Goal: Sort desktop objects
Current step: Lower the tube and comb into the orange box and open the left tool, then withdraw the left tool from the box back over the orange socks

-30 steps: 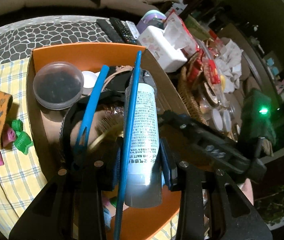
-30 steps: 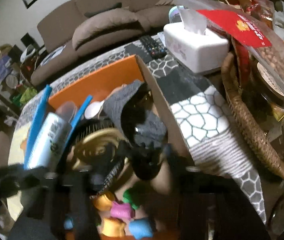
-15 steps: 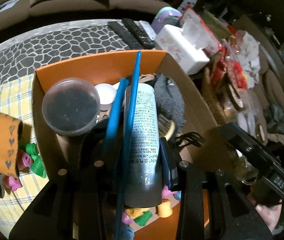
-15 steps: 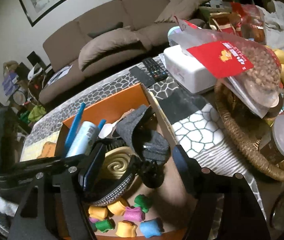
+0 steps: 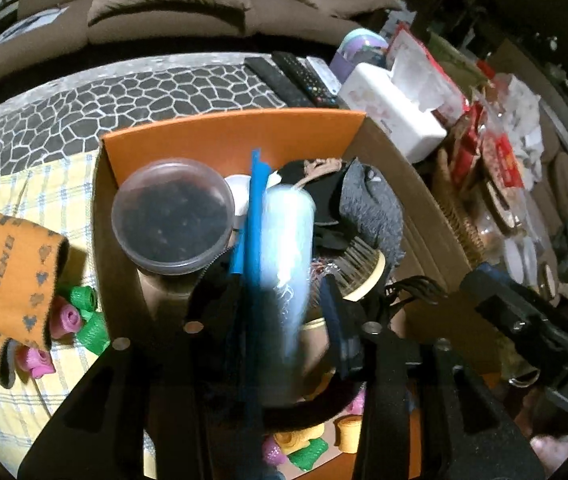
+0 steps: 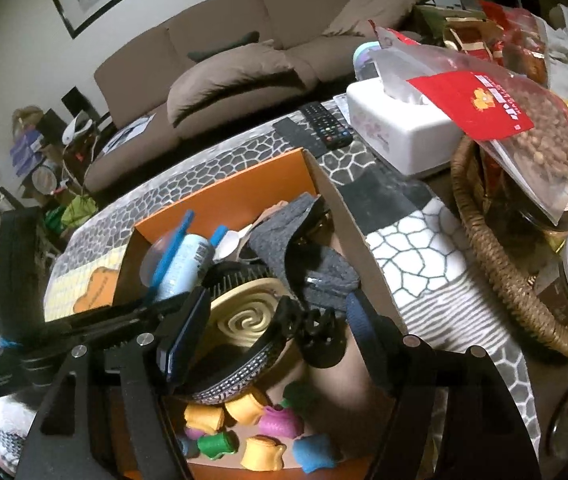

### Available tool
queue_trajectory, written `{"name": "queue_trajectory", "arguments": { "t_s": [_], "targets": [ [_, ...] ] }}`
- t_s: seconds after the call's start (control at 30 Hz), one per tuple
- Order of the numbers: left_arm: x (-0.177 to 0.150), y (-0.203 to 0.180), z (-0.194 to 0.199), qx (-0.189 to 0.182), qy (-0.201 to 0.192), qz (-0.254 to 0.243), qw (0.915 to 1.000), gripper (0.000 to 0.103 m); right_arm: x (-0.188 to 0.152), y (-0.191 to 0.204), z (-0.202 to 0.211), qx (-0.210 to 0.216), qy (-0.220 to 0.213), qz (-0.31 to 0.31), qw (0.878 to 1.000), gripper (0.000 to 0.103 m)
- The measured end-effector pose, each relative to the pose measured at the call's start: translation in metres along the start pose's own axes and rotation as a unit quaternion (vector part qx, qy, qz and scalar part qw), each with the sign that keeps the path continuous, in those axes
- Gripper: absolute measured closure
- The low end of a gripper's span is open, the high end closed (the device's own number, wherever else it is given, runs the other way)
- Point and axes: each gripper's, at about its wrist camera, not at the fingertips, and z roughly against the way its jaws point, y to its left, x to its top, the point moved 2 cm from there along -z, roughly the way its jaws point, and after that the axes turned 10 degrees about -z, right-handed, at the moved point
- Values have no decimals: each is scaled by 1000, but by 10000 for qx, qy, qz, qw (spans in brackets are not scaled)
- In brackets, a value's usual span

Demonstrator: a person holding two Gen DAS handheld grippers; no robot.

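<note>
My left gripper (image 5: 284,300) clenches the tube (image 5: 288,248) above the orange box (image 5: 224,140); my right gripper (image 6: 280,340) hangs released; a tilted drop risks toppling the lidded tub (image 5: 172,216).

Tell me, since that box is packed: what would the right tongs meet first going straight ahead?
Probably the round swirl-backed hairbrush in the orange box, directly between the open right tongs; depth is uncertain.

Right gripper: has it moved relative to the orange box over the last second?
Yes. The right gripper has pulled back and up from the orange box, empty.
</note>
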Motion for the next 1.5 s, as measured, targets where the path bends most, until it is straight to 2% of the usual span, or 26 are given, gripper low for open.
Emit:
{"name": "queue_trajectory", "arguments": {
  "t_s": [0.3, 0.47, 0.6, 0.67, 0.8, 0.93, 1.0, 1.03, 1.07, 1.23, 1.3, 1.33, 1.5],
  "targets": [
    [10, 12, 27, -59, -220, 142, 9996, 59, -2, 5, -1, 63, 40, 29, 10000, 31],
    [3, 21, 31, -16, -172, 204, 9996, 52, -4, 11, -1, 106, 70, 95, 9999, 31],
    [-7, 24, 37, 20, -145, 165, 9998, 51, -7, 15, -5, 98, 174, 152, 9997, 30],
    [-12, 26, 41, -10, -161, 197, 9997, 47, -9, 17, -6, 104, 204, 172, 9996, 28],
    [-22, 31, 51, -33, -192, 243, 9995, 47, -12, 24, -5, 131, 228, 244, 9994, 24],
    [-32, 33, 63, 146, -218, 129, 9996, 43, -16, 33, -6, 128, 282, 330, 9990, 17],
    [-38, 35, 70, 292, -243, 69, 9993, 35, -18, 38, -7, 116, 301, 361, 9988, 14],
    [-40, 37, 72, 337, -253, 56, 9991, 22, -19, 42, -8, 123, 326, 379, 9987, 10],
    [-43, 38, 75, 369, -272, 46, 9989, 15, -20, 44, -8, 138, 349, 387, 9985, 9],
    [-58, 50, 91, 521, -323, 46, 9981, 13, -25, 61, -11, 115, 383, 536, 9978, 9],
    [-64, 55, 98, 553, -358, 64, 9978, 3, -28, 69, -13, 79, 410, 605, 9973, 6],
    [-67, 58, 101, 578, -380, 67, 9976, 1, -29, 72, -14, 68, 424, 631, 9971, 0],
    [-87, 79, 119, 937, -409, 121, 9947, 1, -38, 94, -16, 116, 501, 810, 9954, 0]
  ]
}}
